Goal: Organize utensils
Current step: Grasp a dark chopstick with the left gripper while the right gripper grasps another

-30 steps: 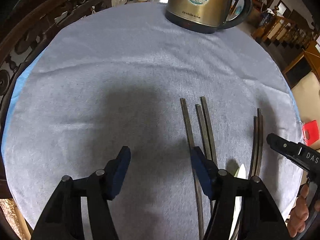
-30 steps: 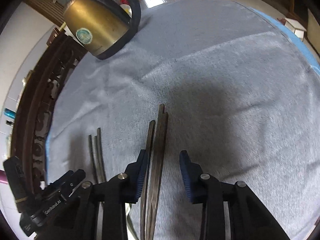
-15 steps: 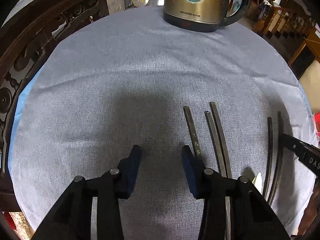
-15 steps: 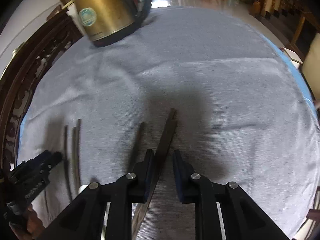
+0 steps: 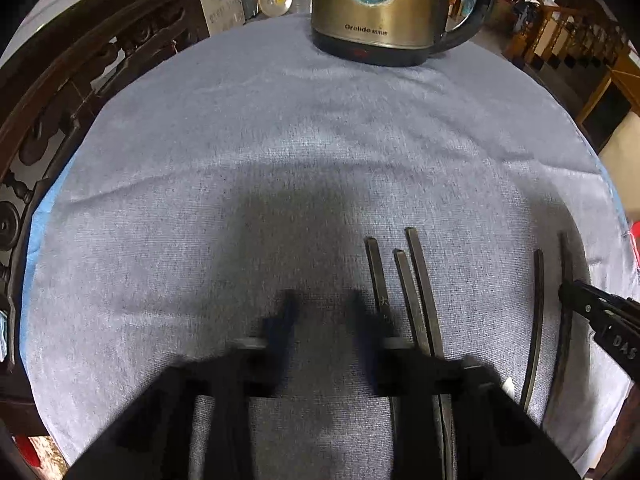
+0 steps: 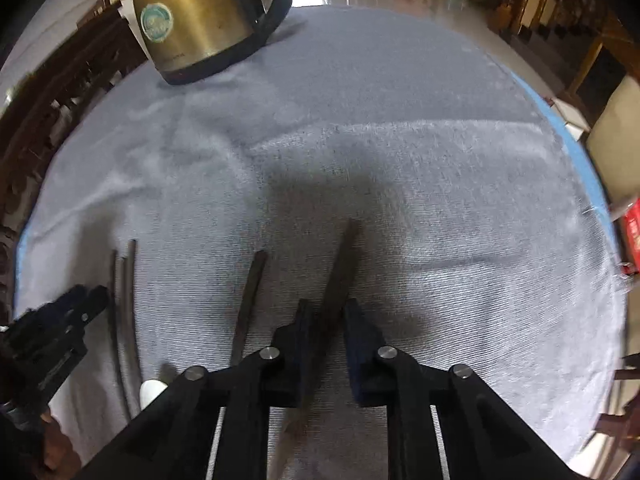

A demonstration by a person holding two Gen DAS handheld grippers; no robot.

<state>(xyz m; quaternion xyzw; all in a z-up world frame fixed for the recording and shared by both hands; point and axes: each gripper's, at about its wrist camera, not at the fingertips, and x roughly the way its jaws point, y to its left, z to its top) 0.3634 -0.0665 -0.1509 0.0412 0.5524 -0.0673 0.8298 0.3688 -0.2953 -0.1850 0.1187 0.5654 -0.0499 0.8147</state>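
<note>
Several dark chopsticks lie on a grey-blue cloth (image 5: 280, 152). In the left wrist view three chopsticks (image 5: 404, 292) lie side by side just right of my left gripper (image 5: 322, 316), which is blurred, empty and narrowly open; two more chopsticks (image 5: 538, 320) lie at far right. In the right wrist view my right gripper (image 6: 326, 320) is closed on one chopstick (image 6: 340, 268) that sticks out forward. Another chopstick (image 6: 250, 296) lies to its left, and a group of chopsticks (image 6: 124, 296) lies further left beside the left gripper's body (image 6: 52, 332).
A brass electric kettle (image 5: 384, 8) stands at the far edge of the round table. A carved dark wooden chair back (image 5: 80, 80) lines the left side. A white spoon tip (image 6: 150, 392) shows near the front edge. Chairs and a red item (image 6: 632, 232) lie off right.
My right gripper has closed on one chopstick and carried it to the right, apart from its neighbour. My left gripper has narrowed its opening and drawn back slightly to the left.
</note>
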